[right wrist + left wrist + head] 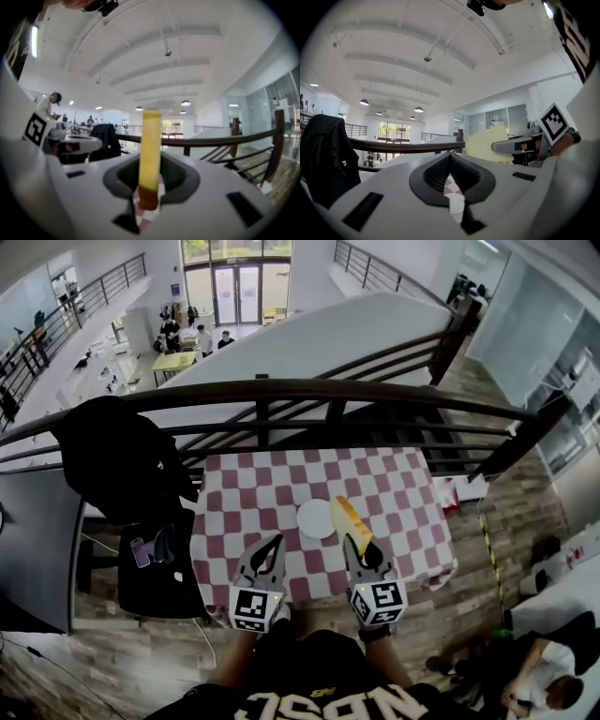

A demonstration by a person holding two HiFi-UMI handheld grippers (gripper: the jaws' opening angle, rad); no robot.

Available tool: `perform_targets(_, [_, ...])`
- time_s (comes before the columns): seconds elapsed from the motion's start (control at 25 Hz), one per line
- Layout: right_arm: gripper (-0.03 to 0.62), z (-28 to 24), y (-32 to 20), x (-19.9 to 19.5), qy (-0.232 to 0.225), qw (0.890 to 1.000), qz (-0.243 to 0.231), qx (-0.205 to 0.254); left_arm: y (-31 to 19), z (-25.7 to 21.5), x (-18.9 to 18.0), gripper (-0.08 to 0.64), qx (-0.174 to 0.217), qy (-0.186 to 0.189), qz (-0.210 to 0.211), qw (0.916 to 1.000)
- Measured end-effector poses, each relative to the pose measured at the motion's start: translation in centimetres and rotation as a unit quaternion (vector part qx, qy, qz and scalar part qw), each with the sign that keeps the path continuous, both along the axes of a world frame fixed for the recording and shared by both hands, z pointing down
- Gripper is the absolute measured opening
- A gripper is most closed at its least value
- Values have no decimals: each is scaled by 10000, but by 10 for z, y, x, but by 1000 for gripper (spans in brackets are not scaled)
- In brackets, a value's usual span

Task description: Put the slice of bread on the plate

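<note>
A small white plate [313,519] sits near the middle of a table covered by a red-and-white checked cloth [253,493]. My right gripper [359,545] is shut on a yellow slice of bread [349,519] with a brown crust, held on edge just right of the plate. In the right gripper view the bread [150,154] stands upright between the jaws of the right gripper [149,187]. My left gripper [277,540] hovers over the table's near side, shut and holding nothing. The left gripper view shows the bread [487,143] to the right and a sliver of plate [457,206] below.
A dark metal railing [281,390] runs along the table's far side, with a drop to a lower floor behind it. A black jacket [122,465] hangs over it at left, above a black chair [155,568]. Wooden floor surrounds the table.
</note>
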State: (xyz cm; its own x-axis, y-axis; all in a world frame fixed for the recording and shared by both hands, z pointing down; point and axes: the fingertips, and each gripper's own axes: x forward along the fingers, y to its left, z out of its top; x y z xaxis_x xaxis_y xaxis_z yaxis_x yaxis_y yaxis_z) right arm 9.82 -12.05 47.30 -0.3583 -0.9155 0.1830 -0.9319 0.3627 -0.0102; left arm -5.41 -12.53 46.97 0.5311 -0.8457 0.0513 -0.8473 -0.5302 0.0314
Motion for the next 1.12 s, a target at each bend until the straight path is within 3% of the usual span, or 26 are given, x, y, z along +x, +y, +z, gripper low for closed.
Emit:
perform_targets(0.16, [98, 23, -22, -7, 10, 9994, 83, -323, -33, 29, -16, 18, -343, -2, 45, 9994])
perform_targets(0.36, [98, 68, -42, 0, -183, 9947, 298, -968, -55, 61, -10, 18, -732, -76, 202, 9971])
perform_targets(0.6, [98, 125, -70, -7, -382, 9865, 80, -1593, -84, 112, -1, 18, -1214, -131, 231, 9923])
perform_targets(0.92, [98, 219, -92, -11, -322, 9624, -160, -2692, -105, 173, 17, 18, -1959, -291, 180, 9800])
perform_targets(1.12, [98, 258, -100, -25, -956, 9392, -446, -3269, -100, 202, 27, 18, -2431, -280, 101, 9695])
